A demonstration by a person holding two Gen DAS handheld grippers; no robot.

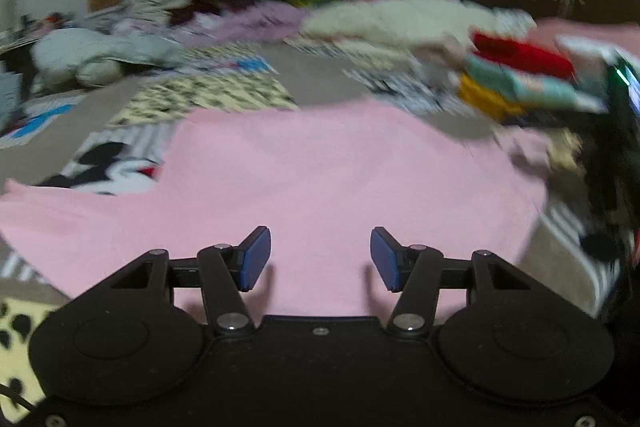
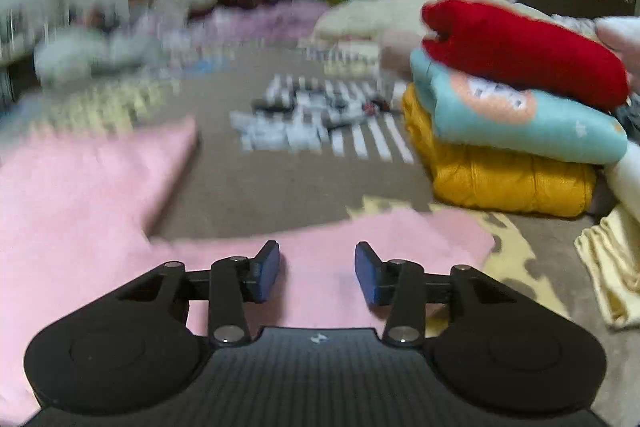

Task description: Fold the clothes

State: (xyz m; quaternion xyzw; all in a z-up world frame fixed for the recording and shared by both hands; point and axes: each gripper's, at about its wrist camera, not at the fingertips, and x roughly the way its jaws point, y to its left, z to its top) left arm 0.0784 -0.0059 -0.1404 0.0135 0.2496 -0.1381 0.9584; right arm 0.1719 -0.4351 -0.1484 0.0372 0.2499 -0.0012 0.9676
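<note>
Both grippers, left (image 1: 320, 259) and right (image 2: 317, 273), have their jaws spread and hold nothing. Your pink garment (image 1: 320, 167) lies flat just ahead of and under both. Three folded pieces, red (image 2: 528, 51), teal (image 2: 520, 123) and yellow (image 2: 508, 183), sit stacked ahead to the right's right. One pink piece seems left to fold.

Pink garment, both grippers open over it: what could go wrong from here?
1. The left gripper is over the middle of the pink garment, not an edge, so closing there may bunch the cloth.
2. The right gripper is near a pink flap; the folded stack sits close on its right, and a wide sweep could topple it.
3. Both views are motion-blurred, so edge position is uncertain.
</note>
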